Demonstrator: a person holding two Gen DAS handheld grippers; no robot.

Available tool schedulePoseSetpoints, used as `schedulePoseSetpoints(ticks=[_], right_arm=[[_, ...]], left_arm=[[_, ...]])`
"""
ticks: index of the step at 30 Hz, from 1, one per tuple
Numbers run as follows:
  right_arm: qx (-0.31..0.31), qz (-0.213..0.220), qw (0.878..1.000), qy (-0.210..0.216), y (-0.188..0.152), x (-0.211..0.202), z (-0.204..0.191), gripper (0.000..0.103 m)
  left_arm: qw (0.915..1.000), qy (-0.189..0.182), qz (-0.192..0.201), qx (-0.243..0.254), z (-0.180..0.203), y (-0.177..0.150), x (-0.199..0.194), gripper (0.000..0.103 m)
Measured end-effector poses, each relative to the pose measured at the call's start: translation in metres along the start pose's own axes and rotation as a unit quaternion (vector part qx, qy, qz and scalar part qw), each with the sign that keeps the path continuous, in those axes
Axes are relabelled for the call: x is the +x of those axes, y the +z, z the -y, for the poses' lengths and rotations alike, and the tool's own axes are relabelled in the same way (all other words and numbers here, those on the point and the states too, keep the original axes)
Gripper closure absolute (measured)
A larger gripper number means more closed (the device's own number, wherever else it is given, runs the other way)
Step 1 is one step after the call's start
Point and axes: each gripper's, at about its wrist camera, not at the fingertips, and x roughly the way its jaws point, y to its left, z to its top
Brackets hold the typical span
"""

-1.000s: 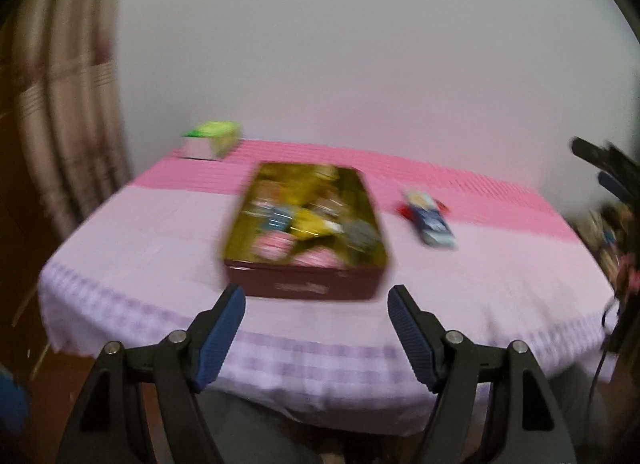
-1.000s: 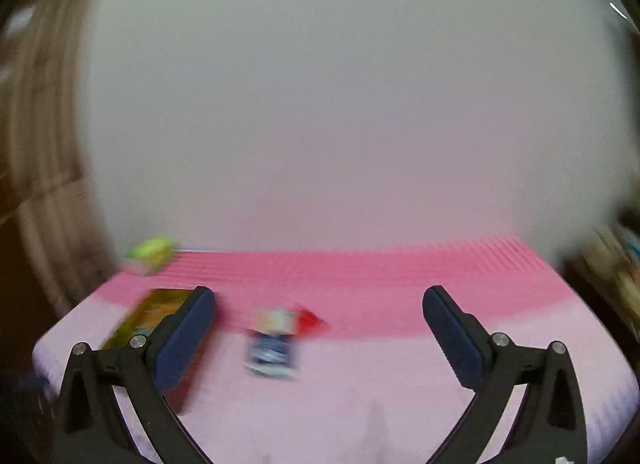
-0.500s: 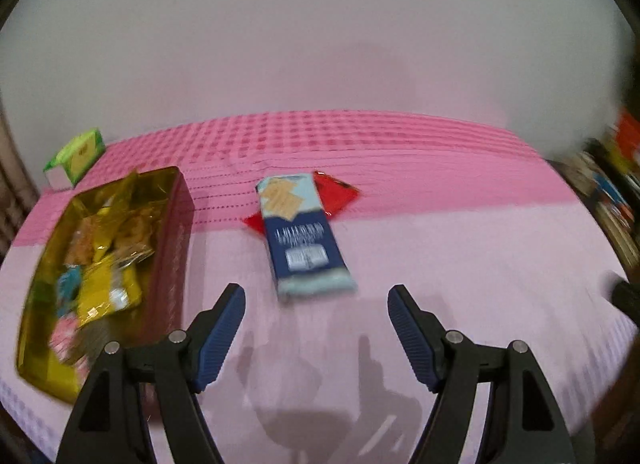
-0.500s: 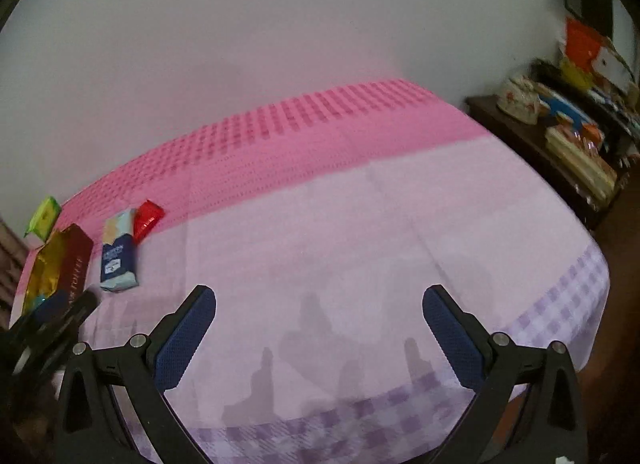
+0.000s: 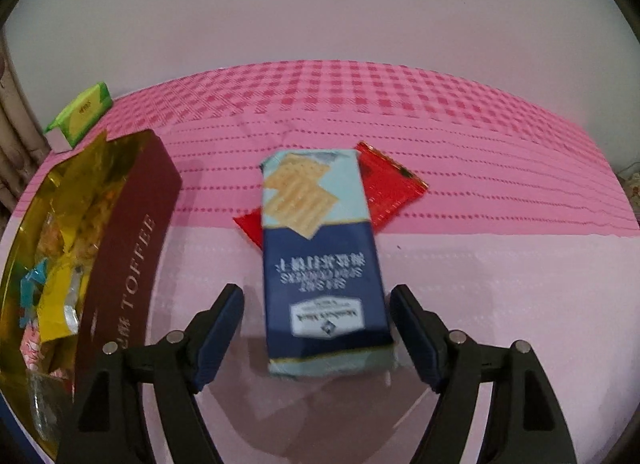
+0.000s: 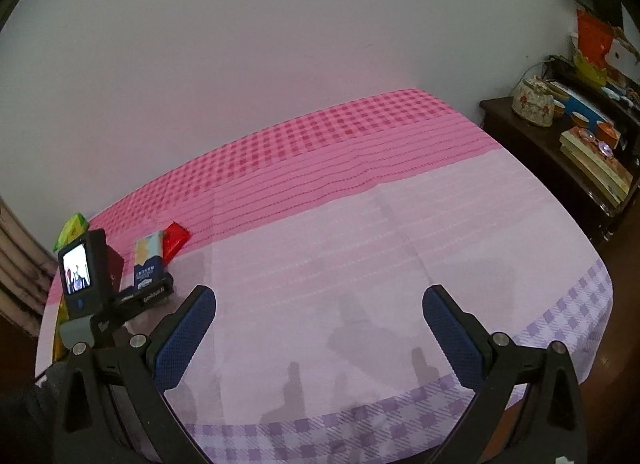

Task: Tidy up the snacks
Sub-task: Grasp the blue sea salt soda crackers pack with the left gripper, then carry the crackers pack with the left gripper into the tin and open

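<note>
A: Where's the cracker packet (image 5: pixel 322 260)?
B: Flat on the counter (image 5: pixel 500 284), navy and pale blue, overlapping a red wrapper (image 5: pixel 390 187), between the left gripper (image 5: pixel 318 334)'s spread jaws.
A: Right gripper (image 6: pixel 320 334)?
B: Wide apart, holding nothing

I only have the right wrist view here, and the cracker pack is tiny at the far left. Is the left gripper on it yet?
Observer: Not yet. The left gripper is open, and the cracker pack lies flat between its fingers with a gap on each side.
Operator: Anything under the pack?
Observer: Yes, its far end overlaps a red packet.
Operator: What's in the tin beside it?
Observer: The open tin, marked TOFFEE on its side, holds a jumble of wrapped snacks.
Operator: And my right gripper?
Observer: The right gripper is open over bare tablecloth.
</note>
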Motion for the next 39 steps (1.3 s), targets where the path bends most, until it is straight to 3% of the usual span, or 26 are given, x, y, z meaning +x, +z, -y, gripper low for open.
schedulePoseSetpoints(ticks=[1,2,3,8,15,21,39], right_arm=[[0.003,-0.004,1.0,0.002,0.0,0.0,0.0,0.0],[0.004,-0.007,1.0,0.004,0.0,0.0,0.0,0.0],[0.003,-0.008,1.0,0.005,-0.001,0.0,-0.001,0.0],[-0.002,0.007,1.0,0.007,-0.002,-0.009,-0.005,0.0],[0.015,0.02,1.0,-0.001,0.002,-0.013,0.002,0.0],[0.012,0.019,1.0,0.003,0.002,-0.015,0.0,0.0],[0.013,0.013,1.0,0.001,0.0,-0.014,-0.001,0.0]], left_arm=[[0.9999,-0.011,-0.001,0.002,0.001,-0.001,-0.002,0.035],[0.9998,-0.017,0.002,0.007,0.005,-0.002,-0.004,0.05],[0.9997,-0.021,0.0,0.015,0.008,-0.004,-0.005,0.052],[0.9965,-0.057,0.006,0.06,0.037,-0.017,-0.025,0.052],[0.9903,-0.107,0.019,0.086,0.077,-0.024,-0.06,0.052],[0.9855,-0.131,0.047,0.097,0.088,-0.015,-0.088,0.052],[0.9777,-0.136,0.14,0.077,0.07,0.038,-0.169,0.052]])
